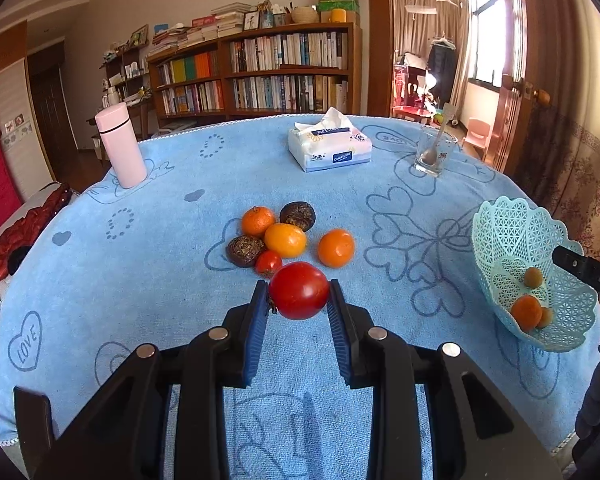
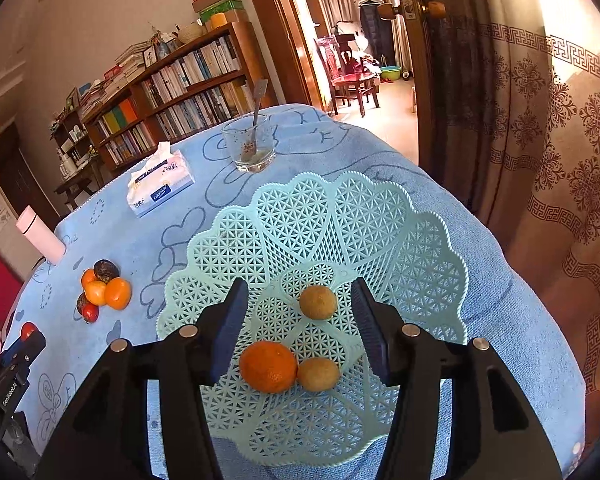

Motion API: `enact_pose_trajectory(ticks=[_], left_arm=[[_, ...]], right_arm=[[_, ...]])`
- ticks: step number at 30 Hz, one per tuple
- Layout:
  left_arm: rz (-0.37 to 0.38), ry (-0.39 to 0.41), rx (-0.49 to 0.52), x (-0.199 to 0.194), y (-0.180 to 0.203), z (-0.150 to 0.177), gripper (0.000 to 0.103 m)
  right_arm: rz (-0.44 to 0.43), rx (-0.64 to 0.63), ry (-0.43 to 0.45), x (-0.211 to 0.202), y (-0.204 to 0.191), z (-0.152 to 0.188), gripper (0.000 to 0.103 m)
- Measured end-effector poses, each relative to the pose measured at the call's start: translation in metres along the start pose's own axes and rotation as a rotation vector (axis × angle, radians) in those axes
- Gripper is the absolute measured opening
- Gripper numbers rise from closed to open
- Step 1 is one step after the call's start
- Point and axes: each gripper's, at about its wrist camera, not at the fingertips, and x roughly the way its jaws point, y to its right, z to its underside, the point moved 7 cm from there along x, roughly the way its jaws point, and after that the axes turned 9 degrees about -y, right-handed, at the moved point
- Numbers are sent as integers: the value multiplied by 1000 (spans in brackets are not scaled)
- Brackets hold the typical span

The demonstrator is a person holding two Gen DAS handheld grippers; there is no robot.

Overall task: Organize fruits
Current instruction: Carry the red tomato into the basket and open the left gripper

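My left gripper (image 1: pixel 299 294) held a tomato (image 1: pixel 299 290) in its jaws; my right gripper (image 2: pixel 300 312) stood wide over the basket (image 2: pixel 380 216), a small fruit (image 2: pixel 318 302) between its jaws.

Red tomato (image 1: pixel 299 290) clamped off the worktop; six loose fruits (image 1: pixel 286 240) clustered beyond; orange (image 2: pixel 268 366) and two brownish fruits (image 2: pixel 318 302) in pale-green lattice basket (image 2: pixel 380 216).

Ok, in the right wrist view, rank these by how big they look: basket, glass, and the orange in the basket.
1. basket, nearest the camera
2. glass
3. orange; close to the glass, so those two are unsure
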Motion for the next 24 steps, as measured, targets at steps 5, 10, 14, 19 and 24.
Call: enact_pose_trajectory(ticks=[5,10,14,19,24], left_arm=[[25,5,30,-1,18,-5,30],[73,-3,63,0,41,-10,30],[110,-9,96,0,61,-13,30],[154,-15,135,2,88,-19,30],[218,-38,162,3,110,-22,30]], right_arm=[[13,17,25,-6,10,-5,55],[27,34,46,-12,21,-11,64],[48,36,69,-17,28,-14,66],[67,43,75,-19,36,-15,66],[74,49,69,-18,42,-15,66]])
